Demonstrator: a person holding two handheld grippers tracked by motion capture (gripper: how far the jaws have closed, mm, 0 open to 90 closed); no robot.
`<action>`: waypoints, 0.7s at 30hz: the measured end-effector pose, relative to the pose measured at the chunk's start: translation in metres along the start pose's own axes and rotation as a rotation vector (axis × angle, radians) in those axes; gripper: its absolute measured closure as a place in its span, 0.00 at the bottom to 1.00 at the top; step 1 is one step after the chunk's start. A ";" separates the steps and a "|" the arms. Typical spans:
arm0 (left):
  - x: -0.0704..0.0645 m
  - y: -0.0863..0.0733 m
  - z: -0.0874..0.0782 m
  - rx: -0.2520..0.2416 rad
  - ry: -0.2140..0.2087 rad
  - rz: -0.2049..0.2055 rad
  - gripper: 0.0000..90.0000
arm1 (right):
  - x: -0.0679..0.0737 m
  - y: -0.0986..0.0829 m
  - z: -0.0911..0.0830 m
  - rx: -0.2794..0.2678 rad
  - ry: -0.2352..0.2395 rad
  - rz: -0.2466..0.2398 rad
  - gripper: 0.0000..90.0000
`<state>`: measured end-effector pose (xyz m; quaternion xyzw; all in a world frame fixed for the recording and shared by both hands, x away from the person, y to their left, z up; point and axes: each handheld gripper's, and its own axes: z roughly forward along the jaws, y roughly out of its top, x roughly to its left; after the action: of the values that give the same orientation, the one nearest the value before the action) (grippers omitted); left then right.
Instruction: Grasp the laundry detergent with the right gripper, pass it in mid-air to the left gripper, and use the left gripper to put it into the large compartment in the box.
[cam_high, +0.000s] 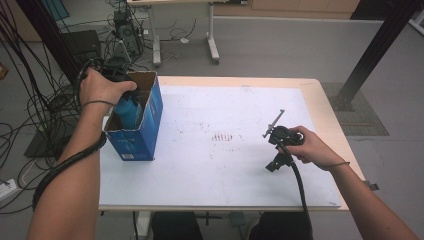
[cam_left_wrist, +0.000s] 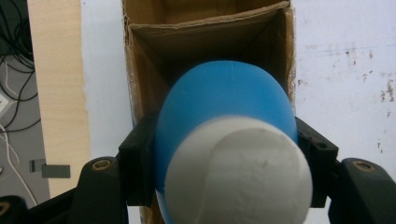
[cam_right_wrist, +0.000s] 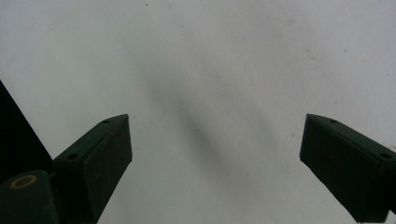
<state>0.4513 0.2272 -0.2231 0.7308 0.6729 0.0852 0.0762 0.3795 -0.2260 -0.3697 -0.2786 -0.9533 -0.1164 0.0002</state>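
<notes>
Left hand-held gripper (cam_left_wrist: 224, 154) clamped, right hand-held gripper (cam_right_wrist: 215, 163) agape.

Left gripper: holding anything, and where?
Yes. The left gripper clamps the blue bottle across its body just below the white cap, over the open cardboard box.

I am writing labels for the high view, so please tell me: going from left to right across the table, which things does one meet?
Left hand on the left gripper → blue bottle in the blue cardboard box → stained bare patch of the white table mat → right gripper → right hand.
</notes>
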 end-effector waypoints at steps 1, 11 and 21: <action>0.000 0.000 0.002 0.001 -0.001 -0.001 0.42 | 0.000 0.000 0.000 0.000 0.000 0.000 0.10; -0.003 -0.004 0.015 0.009 -0.004 0.009 0.42 | 0.000 -0.001 0.001 -0.002 0.003 0.005 0.10; 0.000 -0.007 0.027 0.018 -0.010 0.003 0.42 | 0.000 -0.001 0.002 0.001 0.000 0.004 0.10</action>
<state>0.4504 0.2274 -0.2515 0.7328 0.6723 0.0755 0.0726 0.3790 -0.2261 -0.3717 -0.2806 -0.9528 -0.1161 0.0007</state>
